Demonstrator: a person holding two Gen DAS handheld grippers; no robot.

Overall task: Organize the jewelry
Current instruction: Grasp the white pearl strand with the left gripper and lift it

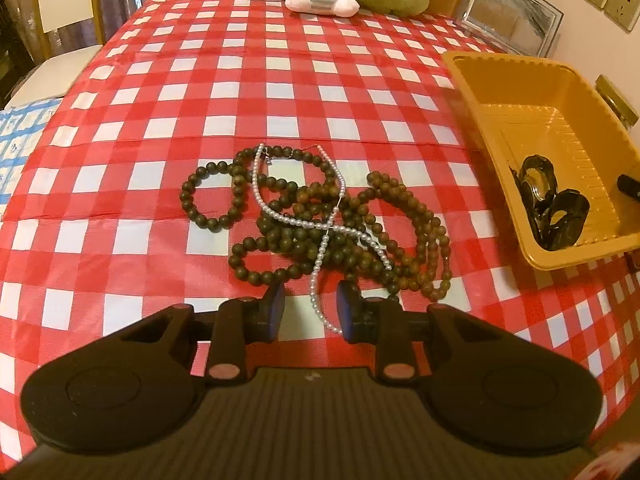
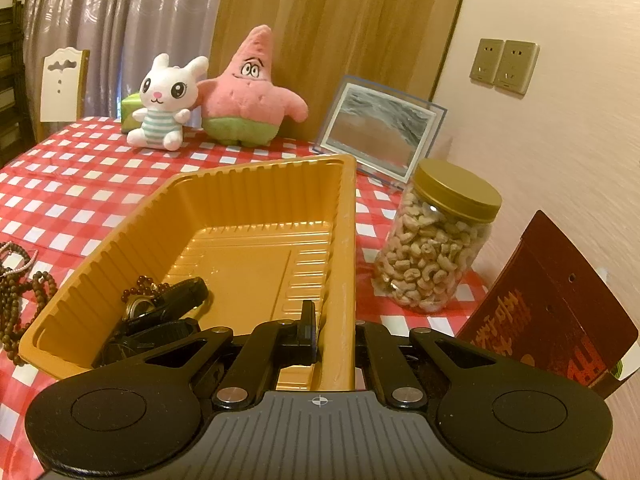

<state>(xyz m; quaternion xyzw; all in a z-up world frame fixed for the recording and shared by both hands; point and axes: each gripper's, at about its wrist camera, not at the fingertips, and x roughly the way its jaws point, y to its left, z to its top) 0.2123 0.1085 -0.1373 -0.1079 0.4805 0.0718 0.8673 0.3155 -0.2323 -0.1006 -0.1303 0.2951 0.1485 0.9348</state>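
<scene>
Checked tablecloth (image 1: 200, 92) bears pearl strand (image 1: 320, 240) between left gripper (image 1: 310, 308) fingers.

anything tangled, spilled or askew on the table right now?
Yes: the white pearl strand lies knotted across the pile of dark wooden bead strings, so lifting one may drag others. The yellow tray sits skewed to the checks of the tablecloth, its rim pinched by the right gripper. Nothing spilled.
</scene>
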